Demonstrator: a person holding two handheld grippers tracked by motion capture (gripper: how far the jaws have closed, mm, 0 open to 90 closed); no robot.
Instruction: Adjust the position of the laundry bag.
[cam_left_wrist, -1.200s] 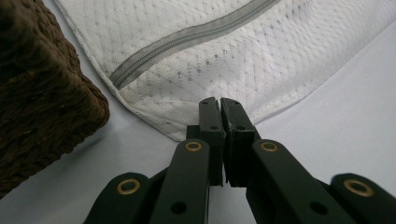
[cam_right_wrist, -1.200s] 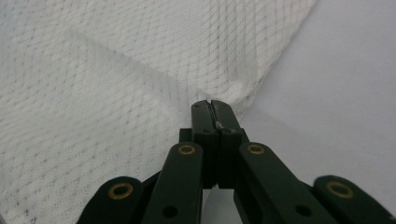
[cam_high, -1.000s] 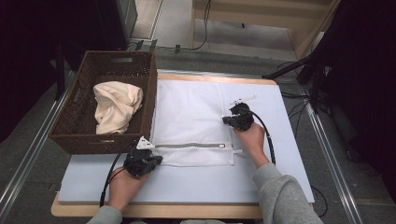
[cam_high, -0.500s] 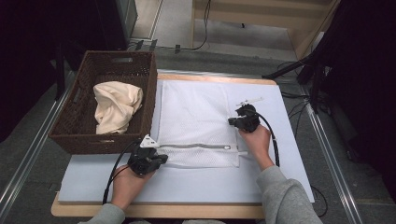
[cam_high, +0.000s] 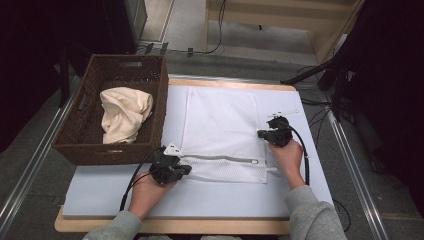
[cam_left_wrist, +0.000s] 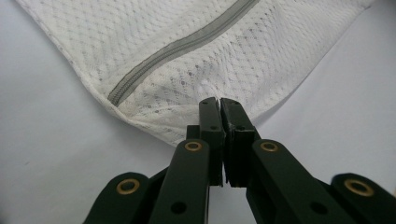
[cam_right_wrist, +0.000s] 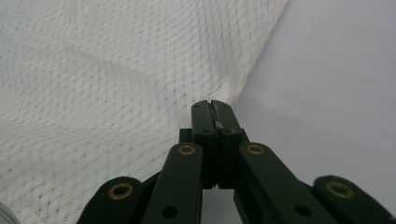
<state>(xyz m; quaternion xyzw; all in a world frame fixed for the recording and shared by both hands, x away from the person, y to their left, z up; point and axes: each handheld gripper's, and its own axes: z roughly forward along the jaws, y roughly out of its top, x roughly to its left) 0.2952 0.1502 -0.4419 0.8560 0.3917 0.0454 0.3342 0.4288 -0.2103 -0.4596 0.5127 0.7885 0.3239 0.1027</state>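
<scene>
Currently, a white mesh laundry bag (cam_high: 225, 130) lies flat on the pale blue mat (cam_high: 100, 190) that covers the tabletop (cam_high: 170, 227). Its grey zipper (cam_high: 220, 158) runs across the bag near the edge closest to the person.

Left gripper (cam_high: 172, 167):
- Position: at the near left corner of the bag, beside the left end of the zipper.
- Jaws: closed together. In the left gripper view the tips of this gripper (cam_left_wrist: 219, 105) meet on the edge of the mesh bag (cam_left_wrist: 187, 60), and a fold of netting is pinched between them.
- The zipper (cam_left_wrist: 177, 49) runs diagonally away from the tips in that view.

Right gripper (cam_high: 265, 134):
- Position: at the right edge of the bag, farther from the person than the right end of the zipper.
- Jaws: closed together. In the right gripper view the tips of this gripper (cam_right_wrist: 211, 106) clamp the edge of the bag (cam_right_wrist: 116, 93) where the mesh meets the mat (cam_right_wrist: 336, 84).
- The netting puckers slightly around the grip point (creases fan out from the tips).

Surroundings:
- A dark wicker basket (cam_high: 82, 145) stands on the left part of the tabletop, just beside the bag's left edge.
- A crumpled cream cloth (cam_high: 122, 115) lies inside the basket.
- A black cable (cam_high: 302, 150) trails from the right gripper along the person's right hand (cam_high: 287, 157); the left hand (cam_high: 147, 192) holds the other gripper from the near side.
</scene>
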